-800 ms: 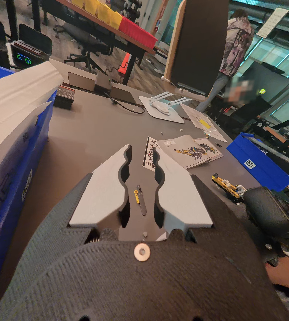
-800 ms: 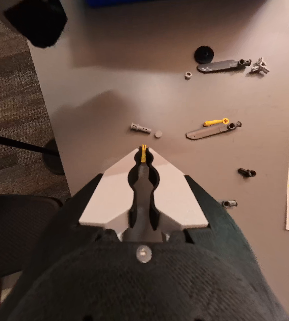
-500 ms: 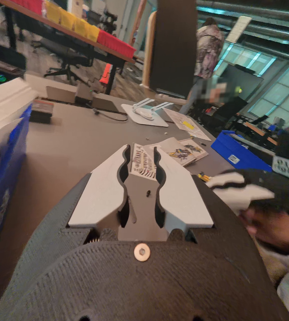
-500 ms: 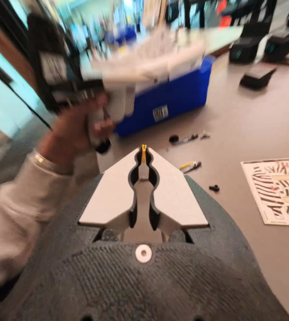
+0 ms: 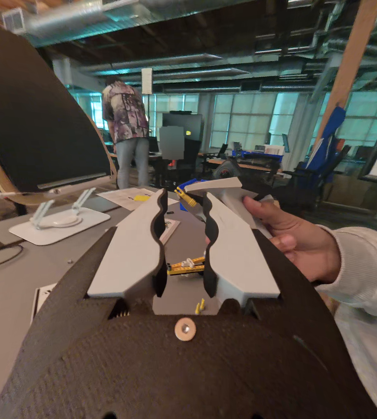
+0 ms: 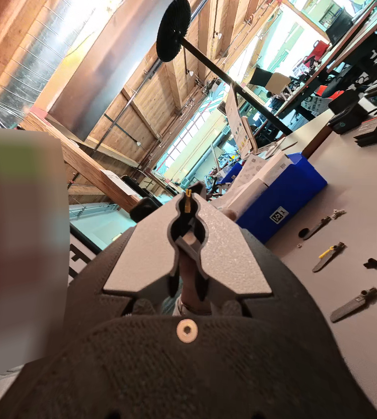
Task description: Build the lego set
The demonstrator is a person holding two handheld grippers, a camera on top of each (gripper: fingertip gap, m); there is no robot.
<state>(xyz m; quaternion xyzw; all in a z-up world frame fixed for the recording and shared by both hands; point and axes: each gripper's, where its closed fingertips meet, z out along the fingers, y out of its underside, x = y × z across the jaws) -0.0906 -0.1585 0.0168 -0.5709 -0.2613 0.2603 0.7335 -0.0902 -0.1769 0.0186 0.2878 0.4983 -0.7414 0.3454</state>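
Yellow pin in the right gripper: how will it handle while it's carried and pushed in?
The yellow pin is probably light and stiff. The right gripper pinches only a short stretch, so it may pivot or slip under pressure. Its split tip suggests it could flex or snap in.

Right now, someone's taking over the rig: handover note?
Left gripper: open, empty, raised over the table.
Right gripper: shut on a yellow pin, held in the air beside the left gripper's tips.
Partly built yellow model lies on the table under the left gripper.
Loose grey blades and small pins lie by the blue bin.
Done: pin picked up. Left: fit it, then the remaining parts.
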